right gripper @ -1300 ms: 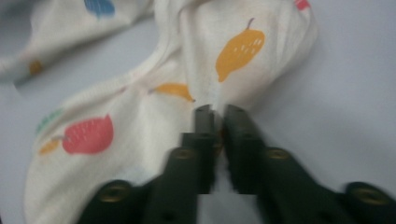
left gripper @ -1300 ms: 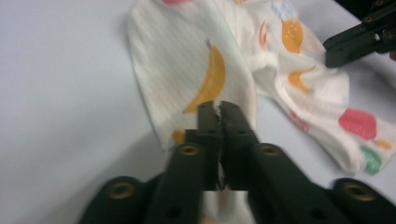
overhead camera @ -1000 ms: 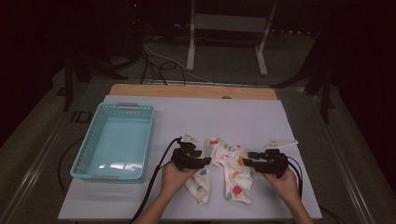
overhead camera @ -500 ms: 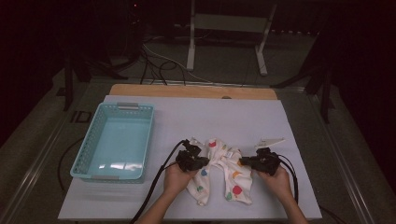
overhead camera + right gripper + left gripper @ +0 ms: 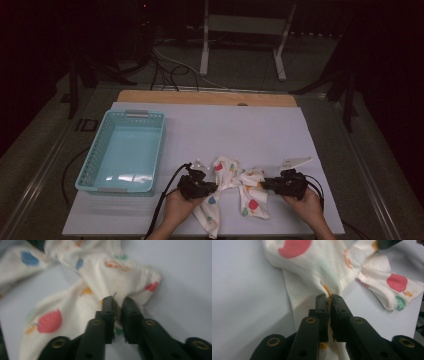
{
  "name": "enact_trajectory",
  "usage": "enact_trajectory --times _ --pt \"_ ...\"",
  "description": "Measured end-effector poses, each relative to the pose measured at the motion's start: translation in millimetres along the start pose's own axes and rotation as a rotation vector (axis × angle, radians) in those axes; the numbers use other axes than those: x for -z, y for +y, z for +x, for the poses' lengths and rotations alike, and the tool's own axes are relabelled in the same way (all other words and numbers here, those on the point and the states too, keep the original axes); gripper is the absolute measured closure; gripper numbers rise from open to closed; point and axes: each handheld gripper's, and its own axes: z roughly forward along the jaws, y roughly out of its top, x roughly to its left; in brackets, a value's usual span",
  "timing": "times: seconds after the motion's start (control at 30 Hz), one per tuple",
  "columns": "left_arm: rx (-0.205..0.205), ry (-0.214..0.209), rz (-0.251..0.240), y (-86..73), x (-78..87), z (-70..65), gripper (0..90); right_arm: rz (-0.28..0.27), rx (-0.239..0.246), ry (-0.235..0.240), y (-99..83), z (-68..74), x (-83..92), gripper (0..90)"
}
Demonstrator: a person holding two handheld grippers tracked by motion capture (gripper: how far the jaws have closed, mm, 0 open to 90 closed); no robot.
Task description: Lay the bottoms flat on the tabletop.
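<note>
A small white garment (image 5: 235, 187) printed with coloured fruit lies bunched near the table's front edge. My left gripper (image 5: 214, 187) comes at it from the left. In the left gripper view its jaws (image 5: 329, 300) press together on a fold of the cloth (image 5: 312, 270); they have just been easing open a little with the fold still pinched. My right gripper (image 5: 264, 185) meets the garment from the right. Its jaws (image 5: 118, 302) stand slightly apart with a puckered fold of cloth (image 5: 112, 277) gripped between them, after opening somewhat.
A light blue plastic basket (image 5: 95, 165) stands at the left of the white table top (image 5: 240, 130). A small white flat piece (image 5: 296, 162) lies just behind the right gripper. A wooden strip (image 5: 205, 97) runs along the table's far edge.
Both hands have drawn a little toward the table's front edge. Both grippers have taken hold of the garment, and it is now gathered into a bow shape between them.
</note>
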Motion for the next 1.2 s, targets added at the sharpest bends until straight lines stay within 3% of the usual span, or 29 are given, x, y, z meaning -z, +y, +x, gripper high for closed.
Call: enact_trajectory --times 0.17,0.23,0.27,0.37,0.5,0.57,0.7,0.73,0.77,0.8,0.83,0.87,0.9,0.97,1.2 --pt "-0.003 0.027 -0.056 17.1 15.3 3.0 72.0 -0.081 -0.015 -0.023 17.7 -7.0 14.0 67.4" --pt "-0.003 0.041 -0.074 25.6 19.4 5.3 71.6 -0.099 -0.016 -0.023 21.1 -9.6 15.6 66.6" --pt "0.001 0.051 -0.087 29.4 19.9 6.8 68.9 -0.136 -0.03 -0.023 26.9 -15.0 17.7 65.4" --pt "0.007 0.084 -0.097 39.7 16.4 14.9 68.9 -0.151 -0.05 -0.036 31.5 -20.7 16.1 65.3" --pt "0.023 0.105 -0.118 49.7 1.4 27.2 59.8 -0.113 -0.085 -0.053 33.4 -32.8 -2.0 62.9" --pt "0.029 0.128 -0.083 54.4 -14.5 32.5 52.6 -0.055 -0.118 -0.05 29.4 -39.1 -18.4 54.0" --pt "0.033 0.154 -0.042 55.7 -29.0 34.8 50.0 -0.005 -0.1 -0.067 22.7 -38.9 -29.8 53.9" --pt "0.038 0.158 -0.036 55.2 -32.6 35.1 50.4 0.016 -0.095 -0.067 20.2 -39.5 -32.3 54.3" --pt "0.029 0.169 -0.013 53.8 -38.8 35.0 57.2 0.0 -0.097 -0.067 17.6 -38.7 -31.3 60.0" --pt "0.029 0.169 -0.013 53.8 -38.8 35.0 62.0 0.0 -0.097 -0.067 17.6 -38.7 -31.3 60.0" --pt "0.002 0.186 -0.009 52.4 -40.4 32.9 67.3 0.009 -0.07 -0.05 17.2 -37.4 -31.5 68.1" --pt "0.002 0.186 -0.009 52.4 -40.4 32.9 74.1 0.019 -0.053 -0.053 17.2 -34.9 -31.6 71.0" --pt "0.001 0.179 -0.007 52.2 -40.7 32.5 74.1 0.019 -0.053 -0.053 17.2 -34.9 -31.6 71.0" --pt "-0.001 0.179 -0.009 51.8 -39.7 31.6 84.1 0.027 -0.028 -0.053 17.6 -31.2 -32.7 81.3" --pt "0.016 0.177 -0.056 52.3 -27.8 32.5 86.4 -0.012 0.001 -0.068 24.2 -27.2 -26.9 85.0"
